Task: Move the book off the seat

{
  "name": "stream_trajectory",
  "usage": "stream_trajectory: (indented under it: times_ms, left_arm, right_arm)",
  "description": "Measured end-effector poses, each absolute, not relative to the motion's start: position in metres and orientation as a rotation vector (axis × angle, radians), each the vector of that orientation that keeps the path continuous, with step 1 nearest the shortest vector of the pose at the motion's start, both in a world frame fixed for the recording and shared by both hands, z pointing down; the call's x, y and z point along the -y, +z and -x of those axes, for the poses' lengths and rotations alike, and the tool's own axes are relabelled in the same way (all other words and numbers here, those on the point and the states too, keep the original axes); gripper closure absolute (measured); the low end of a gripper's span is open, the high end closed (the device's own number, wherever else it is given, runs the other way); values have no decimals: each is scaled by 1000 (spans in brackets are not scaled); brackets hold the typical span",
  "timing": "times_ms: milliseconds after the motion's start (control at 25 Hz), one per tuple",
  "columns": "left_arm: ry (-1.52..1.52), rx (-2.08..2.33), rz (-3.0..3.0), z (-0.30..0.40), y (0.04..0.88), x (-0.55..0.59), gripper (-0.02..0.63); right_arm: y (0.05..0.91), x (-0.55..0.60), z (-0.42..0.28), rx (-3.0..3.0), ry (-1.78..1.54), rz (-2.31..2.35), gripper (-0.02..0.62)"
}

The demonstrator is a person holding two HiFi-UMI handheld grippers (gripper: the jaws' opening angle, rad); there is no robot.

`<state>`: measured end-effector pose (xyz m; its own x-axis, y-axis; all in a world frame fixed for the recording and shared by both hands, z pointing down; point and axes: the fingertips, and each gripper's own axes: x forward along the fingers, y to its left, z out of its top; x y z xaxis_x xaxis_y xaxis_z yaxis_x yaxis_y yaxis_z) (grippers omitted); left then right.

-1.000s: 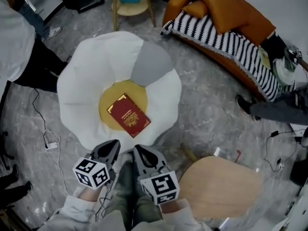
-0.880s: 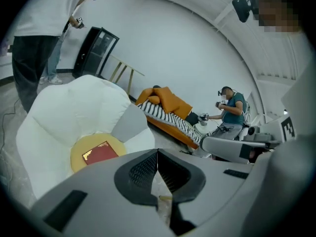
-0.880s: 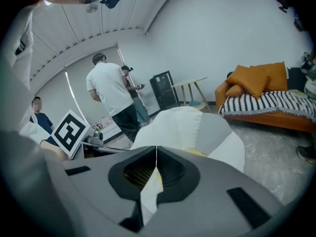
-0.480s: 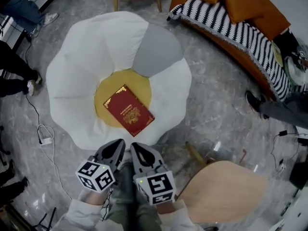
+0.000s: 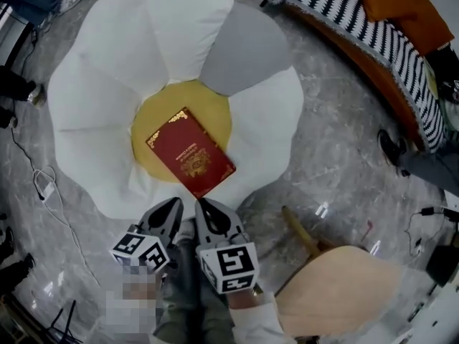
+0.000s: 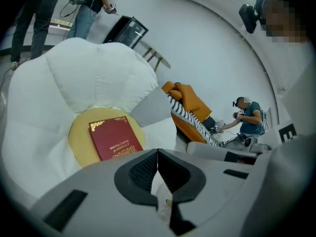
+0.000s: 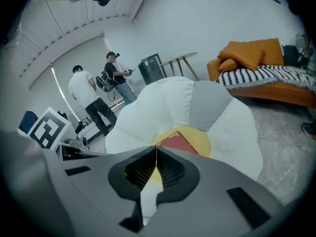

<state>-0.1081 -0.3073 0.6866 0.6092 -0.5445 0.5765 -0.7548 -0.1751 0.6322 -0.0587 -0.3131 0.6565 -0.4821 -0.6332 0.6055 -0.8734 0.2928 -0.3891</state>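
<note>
While both the left gripper and the right gripper hang with jaws pressed together and empty, the red book lies on the yellow centre of the white flower-shaped seat, which rests on a grey marbled floor near an orange sofa.

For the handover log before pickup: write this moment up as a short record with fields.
target: book, red with gold print, closed, lying flat
support: yellow centre of the flower-shaped seat, which has white petals and one grey petal
left: left claw shut, empty, at the seat's near edge
right: right claw shut, empty, next to the left claw
contact: neither claw touches the book
status: book not yet moved off the seat
</note>
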Motion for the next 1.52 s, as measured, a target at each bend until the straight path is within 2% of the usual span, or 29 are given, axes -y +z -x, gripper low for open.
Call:
stream_trajectory:
  times_ms: [320,1080,1520]
  left_arm:
    - [273,1049,-1807,114,751,302,598]
    - [347,1064,-1703,125,851,299,598]
    - [288,1032,-1660,126,892,298,597]
  right_arm:
    - [734,300,72,2159,1028,-1284,583]
    - [829,293,78,2089,1216,-1252,583]
    - [868,290,70,2076,1208,-1235,583]
